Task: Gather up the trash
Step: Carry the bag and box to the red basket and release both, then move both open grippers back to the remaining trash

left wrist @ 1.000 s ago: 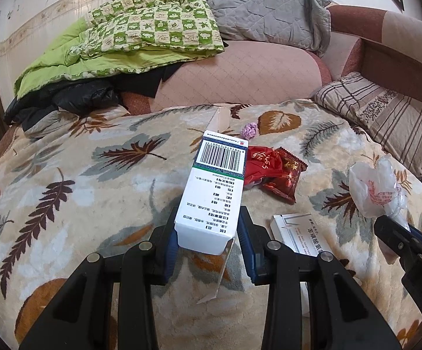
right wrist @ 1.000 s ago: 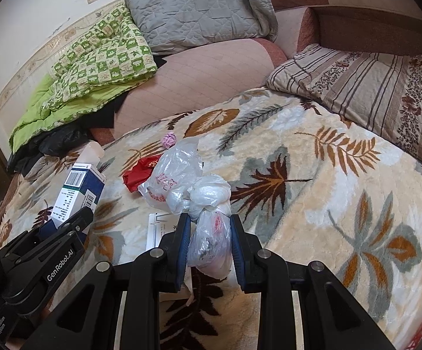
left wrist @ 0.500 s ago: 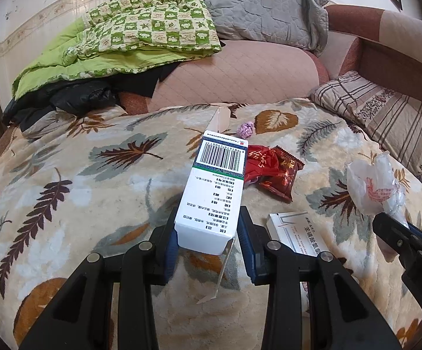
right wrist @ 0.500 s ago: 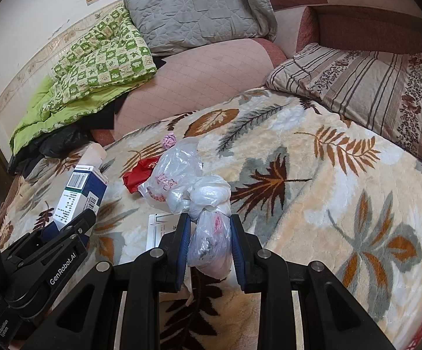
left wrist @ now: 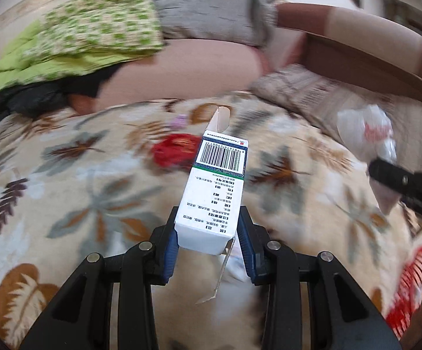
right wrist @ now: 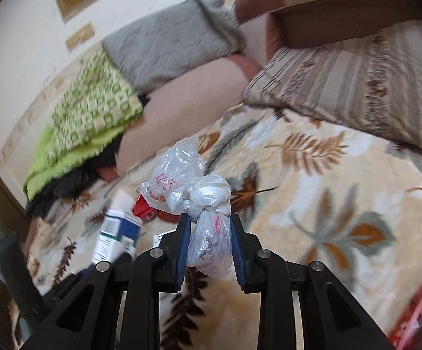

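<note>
Left gripper (left wrist: 208,240) is clamped on a white carton (left wrist: 215,192), held clear above the blanket (left wrist: 65,204). Right gripper (right wrist: 208,248) pinches a knotted plastic bag (right wrist: 208,242), also lifted. A red basket (left wrist: 412,280) shows at 4 o'clock. Recommend firm grip and level carry; views are blurred.

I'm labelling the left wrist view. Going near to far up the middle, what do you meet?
Left gripper → white box held in it → purple wrapper → pink cushion → grey quilt.
</note>
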Motion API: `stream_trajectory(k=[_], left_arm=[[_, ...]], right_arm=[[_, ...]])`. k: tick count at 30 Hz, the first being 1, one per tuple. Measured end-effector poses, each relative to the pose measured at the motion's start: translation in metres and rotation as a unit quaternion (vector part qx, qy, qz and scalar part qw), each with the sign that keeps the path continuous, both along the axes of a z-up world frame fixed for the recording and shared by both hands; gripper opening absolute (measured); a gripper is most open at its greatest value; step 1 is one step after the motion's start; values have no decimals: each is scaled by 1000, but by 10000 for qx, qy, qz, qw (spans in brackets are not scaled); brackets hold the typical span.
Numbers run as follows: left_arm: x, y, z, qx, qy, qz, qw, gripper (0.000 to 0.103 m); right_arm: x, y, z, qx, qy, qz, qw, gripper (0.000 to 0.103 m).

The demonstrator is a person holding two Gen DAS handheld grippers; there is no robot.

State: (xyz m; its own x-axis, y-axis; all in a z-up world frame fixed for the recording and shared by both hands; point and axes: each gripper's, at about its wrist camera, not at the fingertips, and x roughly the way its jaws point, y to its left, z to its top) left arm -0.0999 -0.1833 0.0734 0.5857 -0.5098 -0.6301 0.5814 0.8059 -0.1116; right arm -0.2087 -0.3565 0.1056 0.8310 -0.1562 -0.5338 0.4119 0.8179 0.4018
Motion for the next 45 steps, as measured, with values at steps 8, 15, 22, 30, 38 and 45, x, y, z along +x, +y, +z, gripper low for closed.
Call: stream_trajectory(k=[8,15,22,30,38,45], left_arm=[[-97,-57,22,-132,64,-1931,9811,36],[-174,-122,37,-238,751,-3325,9398,36],[-229,-179,27,111,1042,-3913,9143,48],[-206,-157,32,79,918,-3444,9343,55],[-128,-93,37,124,706,-2108,9749,61],[-17,-26,7,678,1088,-128,9917,73]], right_arm=[[-142,-44,4,257,256,-578,9977,29],[-263,-94,-6,760,322,-1668,9825,29],[-305,-113,-19,1127,206,-2152,9698,42],[-320,-120,-17,1112,59,-2360,9654,62],[-255,-86,-5,1002,61,-1355,9857,62],[-204,-52,6,667,116,-752,9949,62]])
